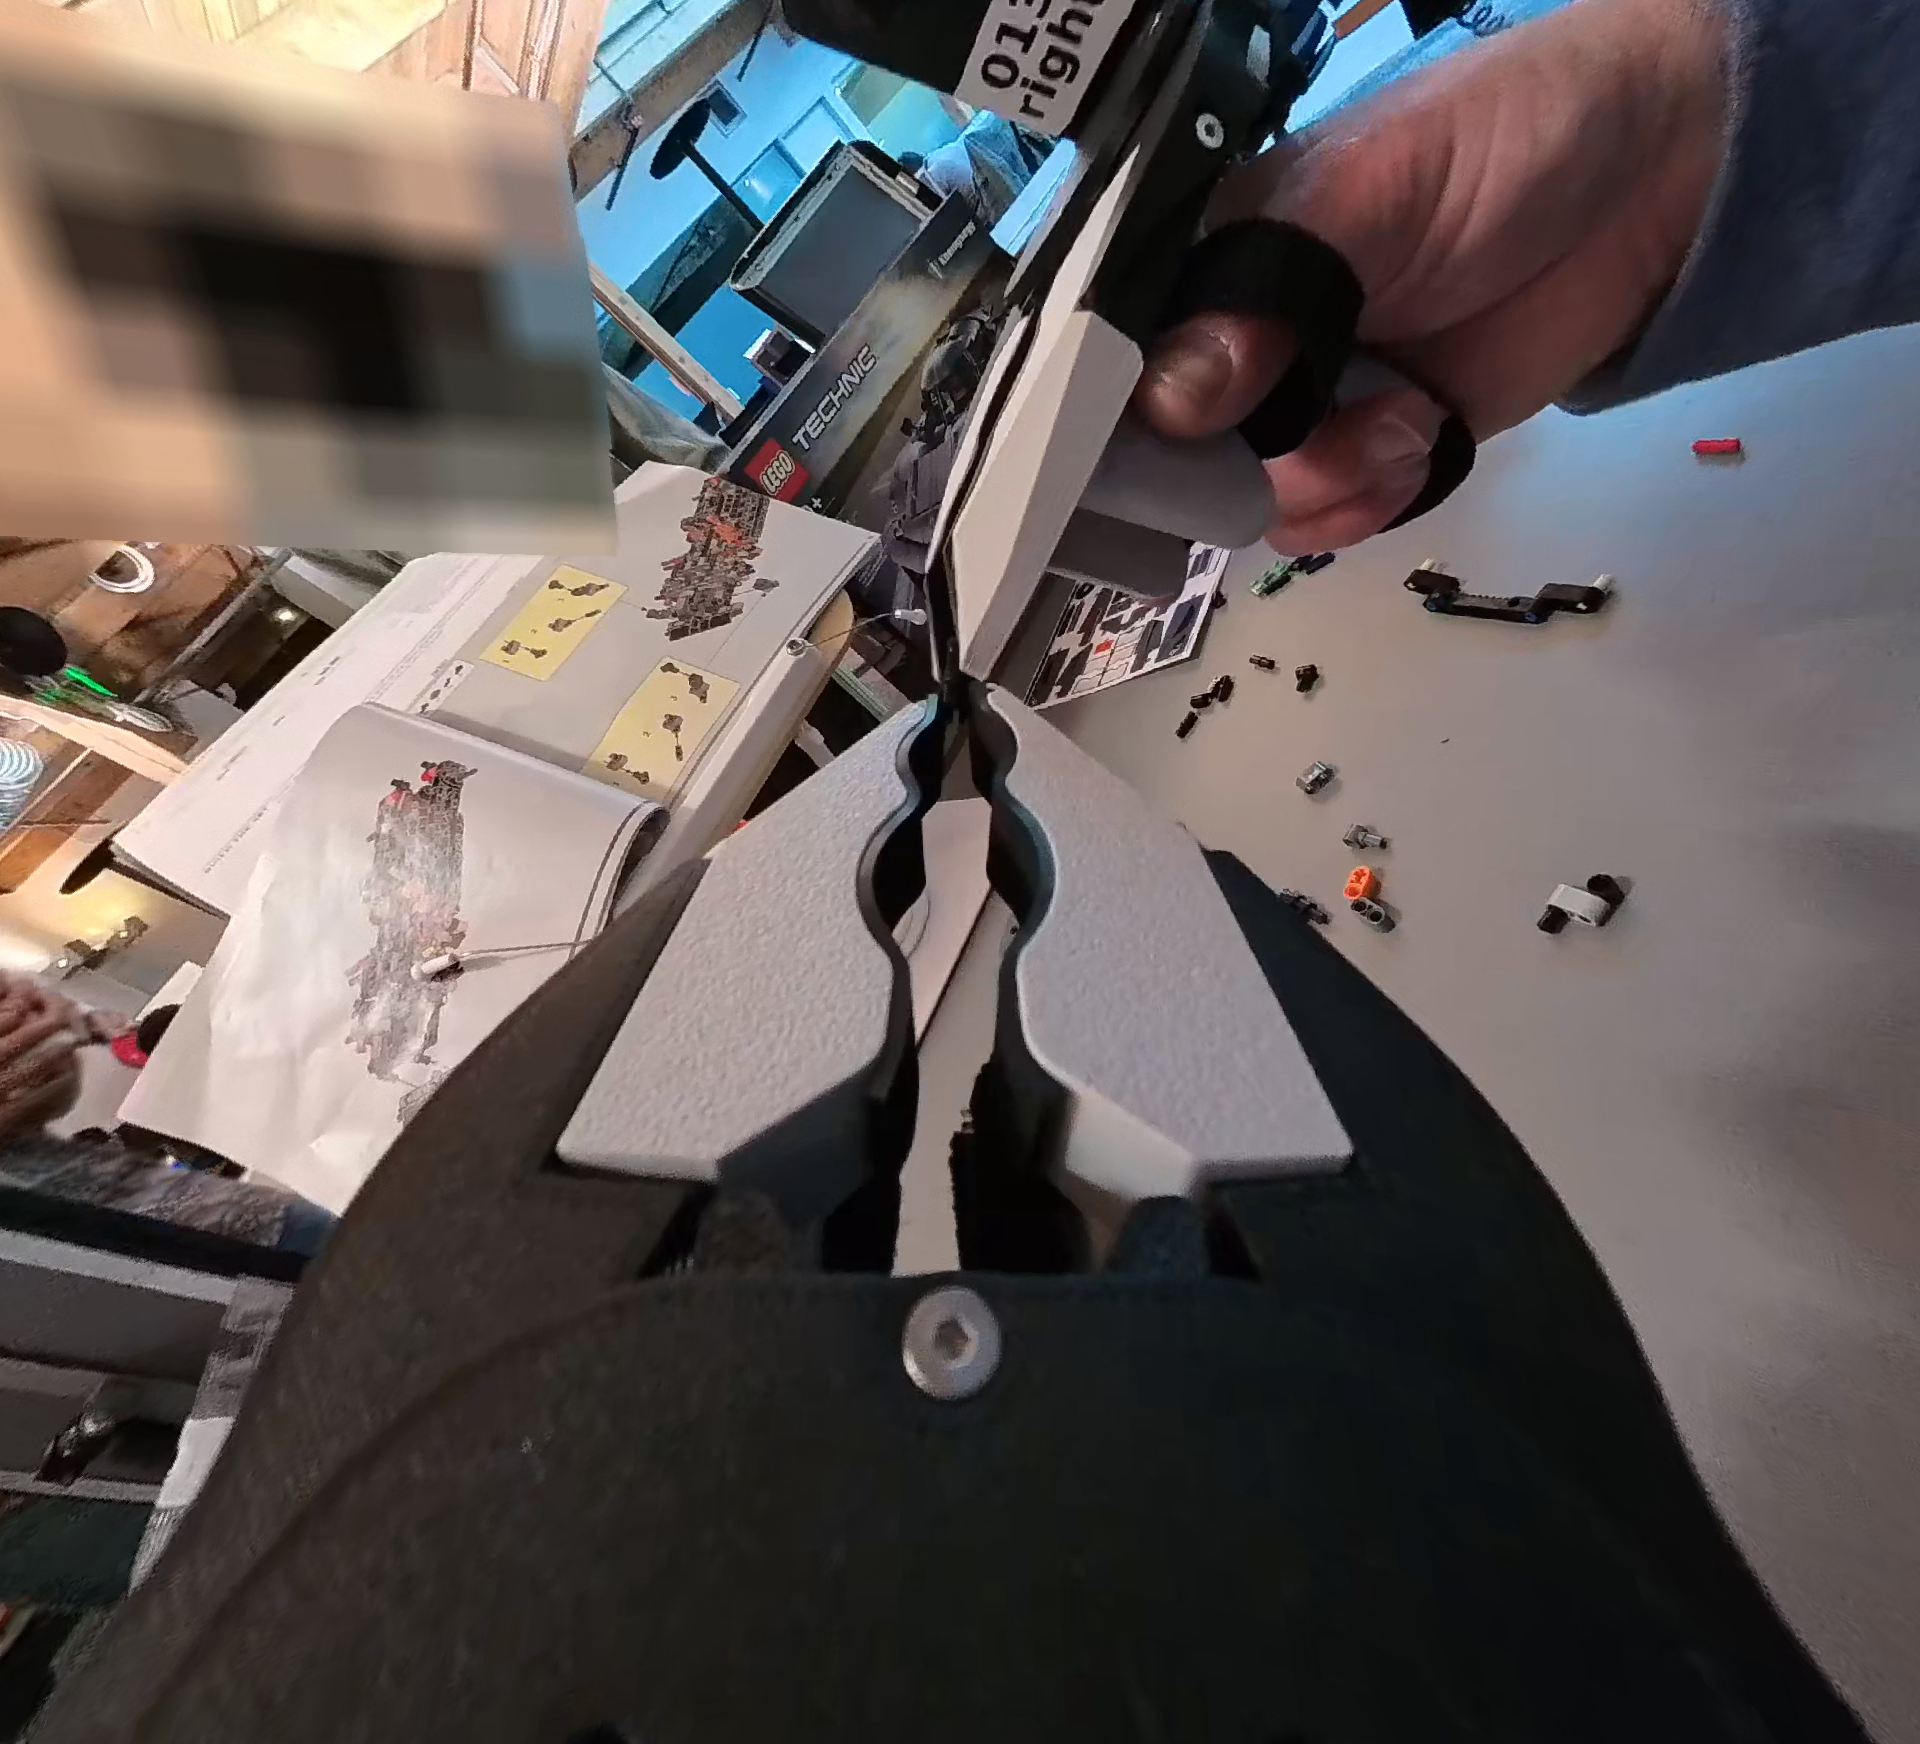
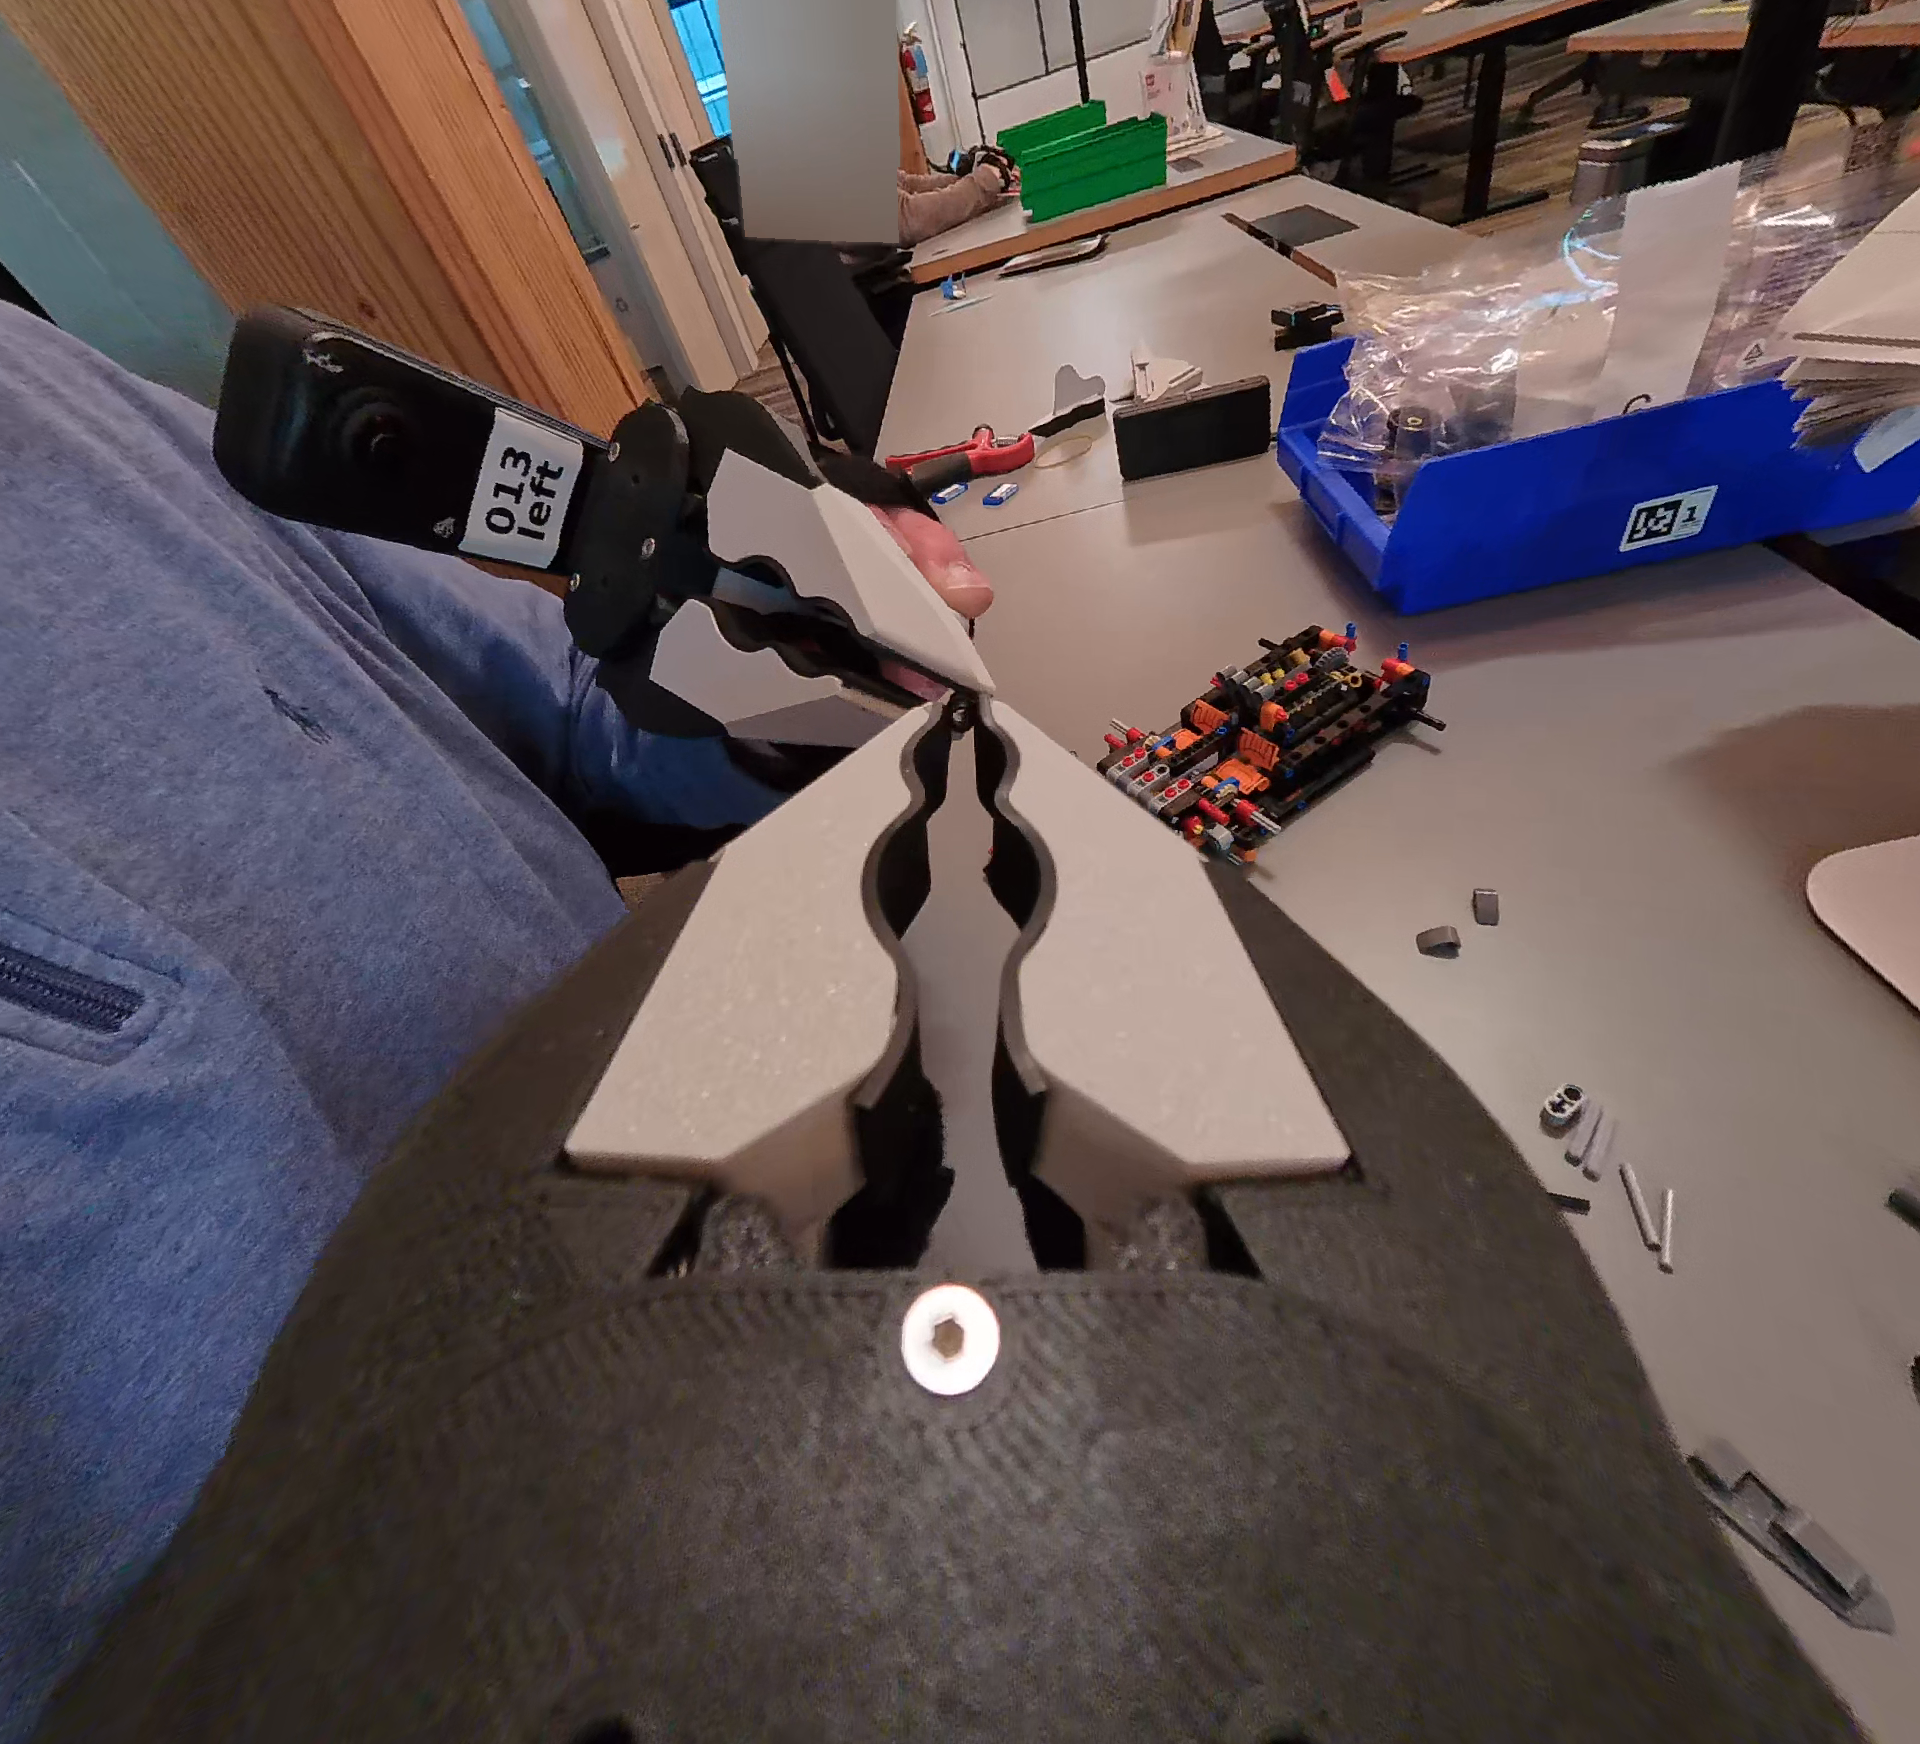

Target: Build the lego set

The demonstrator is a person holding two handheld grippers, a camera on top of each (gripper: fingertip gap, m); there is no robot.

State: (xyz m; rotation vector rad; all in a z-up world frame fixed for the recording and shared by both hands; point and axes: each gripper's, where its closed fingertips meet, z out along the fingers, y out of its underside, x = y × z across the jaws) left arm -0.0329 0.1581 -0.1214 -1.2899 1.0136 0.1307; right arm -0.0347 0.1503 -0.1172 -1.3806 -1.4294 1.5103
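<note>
My left gripper [image 1: 951, 705] and my right gripper [image 2: 960, 715] meet tip to tip above the grey table [image 1: 1558, 1175]. Both sets of jaws are nearly closed on a small black Lego piece [image 2: 958, 713] held between the tips; it also shows in the left wrist view [image 1: 949, 692], mostly hidden. The right gripper [image 1: 948, 668] comes down from above in the left wrist view. The left gripper [image 2: 961, 692] comes in from the left in the right wrist view. A partly built black, orange and red Lego assembly [image 2: 1273, 744] lies on the table beyond the tips.
An open instruction booklet [image 1: 623, 655] and the Lego box [image 1: 862, 406] lie to the left. Loose pieces are scattered on the table: a black beam [image 1: 1507, 598], an orange connector [image 1: 1359, 884], grey pieces [image 2: 1439, 941]. A blue bin [image 2: 1558, 489] holds plastic bags. My left and right fingertips are right by each other.
</note>
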